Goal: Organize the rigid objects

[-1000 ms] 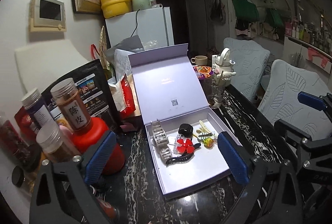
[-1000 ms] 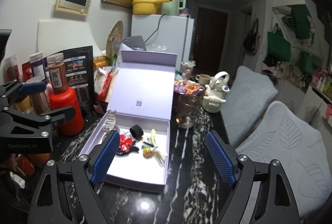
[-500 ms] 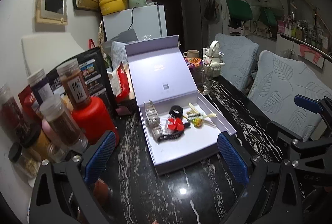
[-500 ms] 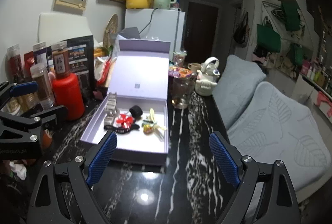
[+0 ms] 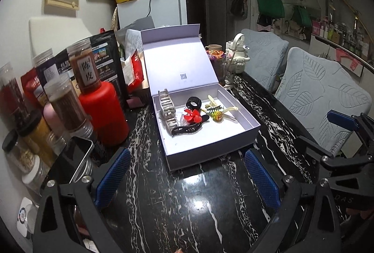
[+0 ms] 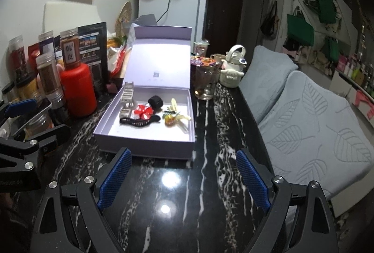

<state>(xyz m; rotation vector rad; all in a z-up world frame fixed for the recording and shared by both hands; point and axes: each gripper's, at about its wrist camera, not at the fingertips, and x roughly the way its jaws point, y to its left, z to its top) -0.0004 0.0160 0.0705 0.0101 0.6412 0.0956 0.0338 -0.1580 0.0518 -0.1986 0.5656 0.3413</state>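
An open lilac box (image 5: pixel 210 151) stands on the black marble table (image 5: pixel 187 210), lid raised. Inside lie a metal watch band (image 5: pixel 166 110), a black ring (image 5: pixel 194 103), a red flower clip (image 5: pixel 192 116), a black hair clip (image 5: pixel 187 129) and a yellow-green clip (image 5: pixel 217 115). My left gripper (image 5: pixel 187 159) is open, short of the box's front wall, nothing between its blue pads. My right gripper (image 6: pixel 183 159) is open too, just before the box (image 6: pixel 145 147), and holds nothing. The right wrist view also shows the band (image 6: pixel 127 98) and black hair clip (image 6: pixel 138 121).
A red bottle (image 5: pixel 102 112), several spice jars (image 5: pixel 65 103) and a phone (image 5: pixel 70 164) crowd the table's left side. A glass (image 6: pixel 206 84) and a white kettle (image 6: pixel 232 70) stand behind the box on the right. Grey cushioned seats (image 6: pixel 315 126) line the right edge.
Both grippers have drawn back from the box and sunk lower, so the box now lies farther ahead. The things in the box have not moved. Both grippers stay open.
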